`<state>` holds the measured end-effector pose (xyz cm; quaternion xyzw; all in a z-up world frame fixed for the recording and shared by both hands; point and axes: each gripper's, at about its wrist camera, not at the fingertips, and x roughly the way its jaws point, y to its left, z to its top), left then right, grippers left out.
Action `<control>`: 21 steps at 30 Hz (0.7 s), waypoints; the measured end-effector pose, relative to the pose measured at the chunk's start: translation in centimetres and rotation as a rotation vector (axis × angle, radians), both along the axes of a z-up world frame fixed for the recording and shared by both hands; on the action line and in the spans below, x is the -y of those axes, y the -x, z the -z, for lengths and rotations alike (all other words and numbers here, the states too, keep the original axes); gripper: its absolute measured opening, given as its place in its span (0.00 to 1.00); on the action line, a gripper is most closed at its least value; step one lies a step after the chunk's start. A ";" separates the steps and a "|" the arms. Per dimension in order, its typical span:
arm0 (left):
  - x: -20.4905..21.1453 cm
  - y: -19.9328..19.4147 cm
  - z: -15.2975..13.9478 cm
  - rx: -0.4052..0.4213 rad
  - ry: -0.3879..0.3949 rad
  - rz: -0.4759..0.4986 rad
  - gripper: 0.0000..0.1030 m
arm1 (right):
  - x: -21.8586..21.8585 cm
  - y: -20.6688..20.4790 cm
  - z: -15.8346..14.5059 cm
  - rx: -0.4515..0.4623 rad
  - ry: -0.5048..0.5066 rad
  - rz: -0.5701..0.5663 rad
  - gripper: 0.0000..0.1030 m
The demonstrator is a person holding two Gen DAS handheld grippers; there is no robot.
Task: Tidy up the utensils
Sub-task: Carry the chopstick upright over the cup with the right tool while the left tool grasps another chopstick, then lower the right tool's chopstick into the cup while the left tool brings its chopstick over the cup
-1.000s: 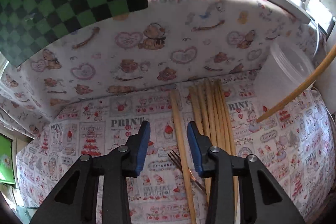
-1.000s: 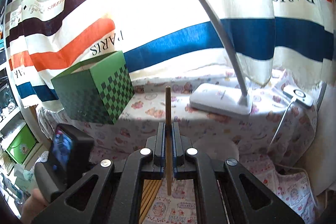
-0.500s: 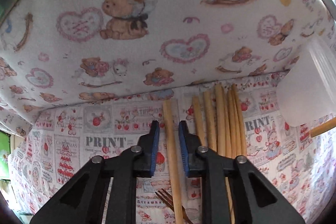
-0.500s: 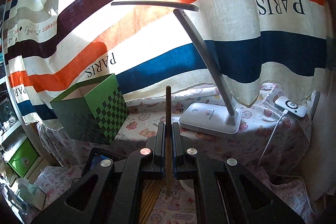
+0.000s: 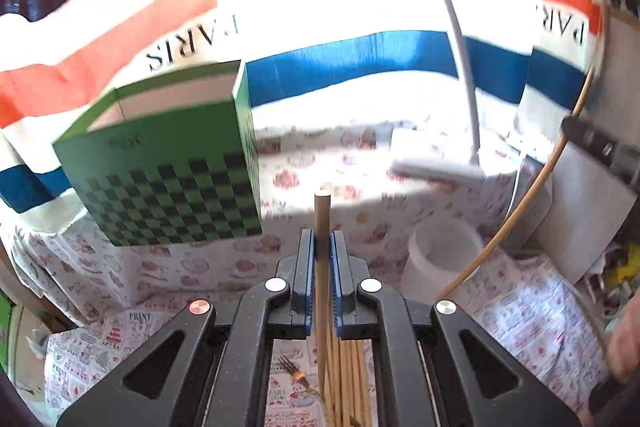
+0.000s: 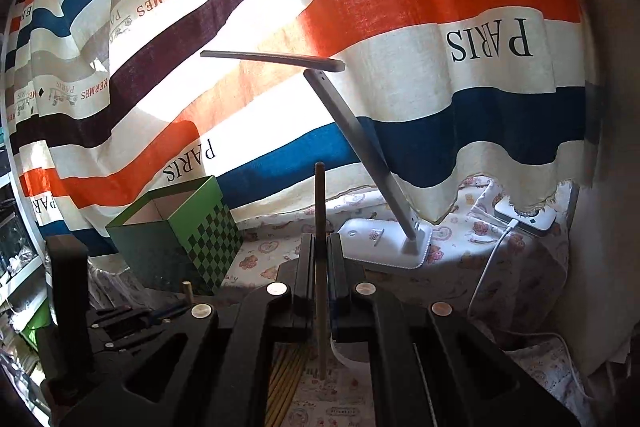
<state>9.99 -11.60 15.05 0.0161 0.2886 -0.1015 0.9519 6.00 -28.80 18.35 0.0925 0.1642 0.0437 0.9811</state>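
Your left tongs (image 5: pixel 320 259) are clamped on one chopstick (image 5: pixel 321 223), held upright; your right tongs (image 6: pixel 320 267) are likewise closed on a second chopstick (image 6: pixel 319 211). Landmark is the green checkered box (image 5: pixel 168 163): both held sticks sit right of it, the loose chopstick pile (image 5: pixel 348 379) and fork (image 5: pixel 294 371) lie on the surface below it, nearer you, and the white cup (image 5: pixel 440 259) is further right.

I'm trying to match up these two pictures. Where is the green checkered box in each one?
Left wrist view: the green checkered box fills the left middle, open top showing, left of the chopstick held in the left gripper.
Right wrist view: it sits smaller at lower left, left of the right gripper.
Shared landmark: the white desk lamp, right of the box in both.
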 end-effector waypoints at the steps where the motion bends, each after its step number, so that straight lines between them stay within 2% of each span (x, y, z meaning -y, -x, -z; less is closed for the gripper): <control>1: -0.4 0.5 -1.7 0.043 0.017 -0.004 0.06 | 0.1 0.1 0.0 0.001 0.000 0.004 0.06; 4: 0.4 1.9 -5.2 0.183 0.034 -0.008 0.06 | 0.6 -0.3 0.0 -0.032 0.017 0.043 0.06; 7: 0.8 1.9 -7.6 0.300 0.108 0.013 0.06 | 1.7 -0.2 0.1 -0.005 -0.018 0.093 0.06; 11: 0.6 2.0 -6.7 0.403 0.263 -0.035 0.06 | 2.6 -0.2 0.2 0.097 -0.027 0.120 0.06; 15: 1.3 0.4 -4.6 0.390 0.326 0.022 0.06 | 4.1 -0.9 0.6 0.088 -0.068 0.174 0.06; 18: 2.4 -1.2 -3.4 0.318 0.333 0.050 0.06 | 5.0 -1.5 0.8 0.062 -0.089 0.174 0.06; 21: 3.1 -1.9 -2.2 0.295 0.345 0.065 0.06 | 5.7 -2.7 1.7 0.021 -0.085 0.201 0.06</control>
